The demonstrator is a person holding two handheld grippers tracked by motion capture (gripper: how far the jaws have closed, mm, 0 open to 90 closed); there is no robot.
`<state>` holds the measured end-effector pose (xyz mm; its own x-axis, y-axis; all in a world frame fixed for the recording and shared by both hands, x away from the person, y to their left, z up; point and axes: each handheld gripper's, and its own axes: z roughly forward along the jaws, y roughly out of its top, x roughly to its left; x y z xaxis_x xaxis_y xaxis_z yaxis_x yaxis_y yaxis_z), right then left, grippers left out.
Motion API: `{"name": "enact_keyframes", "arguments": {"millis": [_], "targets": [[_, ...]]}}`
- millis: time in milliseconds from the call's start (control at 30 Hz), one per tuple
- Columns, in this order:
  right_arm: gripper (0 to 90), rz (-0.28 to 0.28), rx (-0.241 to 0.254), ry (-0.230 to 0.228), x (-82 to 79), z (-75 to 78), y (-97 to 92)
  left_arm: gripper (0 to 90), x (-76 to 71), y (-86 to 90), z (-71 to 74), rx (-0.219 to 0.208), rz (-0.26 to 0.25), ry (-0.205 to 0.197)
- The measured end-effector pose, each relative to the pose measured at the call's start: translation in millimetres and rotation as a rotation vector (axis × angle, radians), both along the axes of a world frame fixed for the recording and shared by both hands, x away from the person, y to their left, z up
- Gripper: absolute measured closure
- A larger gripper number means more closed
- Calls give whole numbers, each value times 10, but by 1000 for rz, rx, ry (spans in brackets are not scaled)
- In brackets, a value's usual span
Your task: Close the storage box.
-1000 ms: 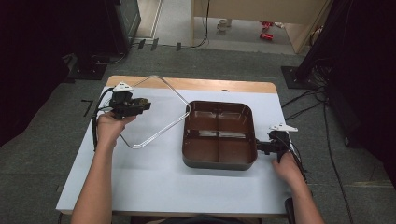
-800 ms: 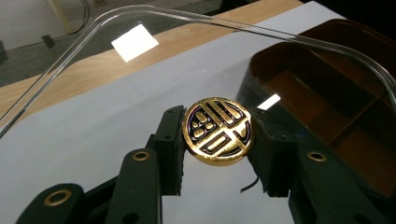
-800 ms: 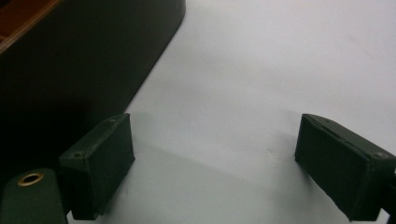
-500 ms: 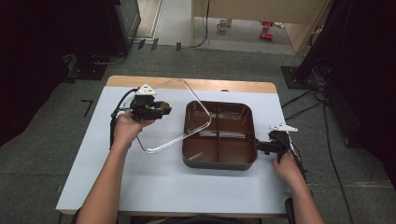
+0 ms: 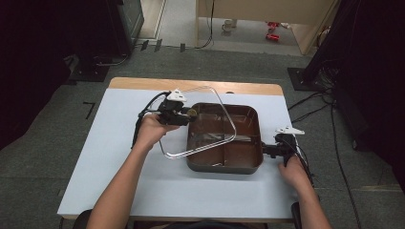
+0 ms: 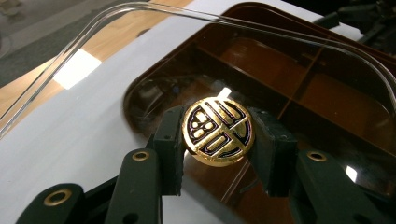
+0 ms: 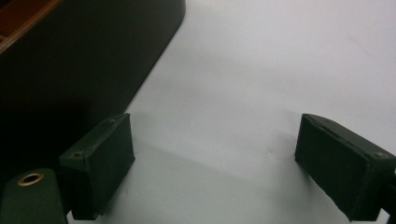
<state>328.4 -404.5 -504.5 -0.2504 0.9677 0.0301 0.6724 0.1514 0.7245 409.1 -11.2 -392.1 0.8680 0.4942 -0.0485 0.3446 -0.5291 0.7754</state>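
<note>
A dark brown tray (image 5: 224,168) with compartments sits right of the table's centre. Its clear lid (image 5: 212,125) hangs tilted over the tray's left half, the left part still out over the table. My left gripper (image 5: 184,114) is shut on the lid's round gold knob (image 5: 192,112). In the left gripper view the knob (image 6: 218,130) is pinched between both pads, with the lid (image 6: 154,60) and the tray (image 6: 327,93) beyond it. My right gripper (image 5: 267,150) rests open beside the tray's right wall (image 7: 70,70), its jaws (image 7: 215,163) wide apart over bare table.
The white table (image 5: 110,157) has a wooden strip (image 5: 143,84) along its far edge. Cables trail from both grippers, and more cables (image 5: 310,102) lie on the floor to the right. Dark equipment stands beyond the table at the left.
My left gripper has carried the clear lid rightward from the table's left side to over the tray. The right gripper has stayed put.
</note>
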Motion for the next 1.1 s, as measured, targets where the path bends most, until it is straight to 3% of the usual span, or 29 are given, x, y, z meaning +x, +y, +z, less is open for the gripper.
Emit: {"name": "enact_keyframes", "arguments": {"millis": [333,467,767,1000,1100], "targets": [[111,1,0,0,0,0,0,594,39,-292,-74,19,-86,27],[111,0,0,0,0,0,0,594,22,-413,-94,11,-134,27],[111,1,-1,-1,0,0,0,594,-1,-727,-218,47,-255,42],[111,2,-3,-2,-1,0,0,594,35,-847,-267,70,-303,42],[111,0,-2,0,-1,0,1,594,68,-900,-274,61,-327,53]]}}
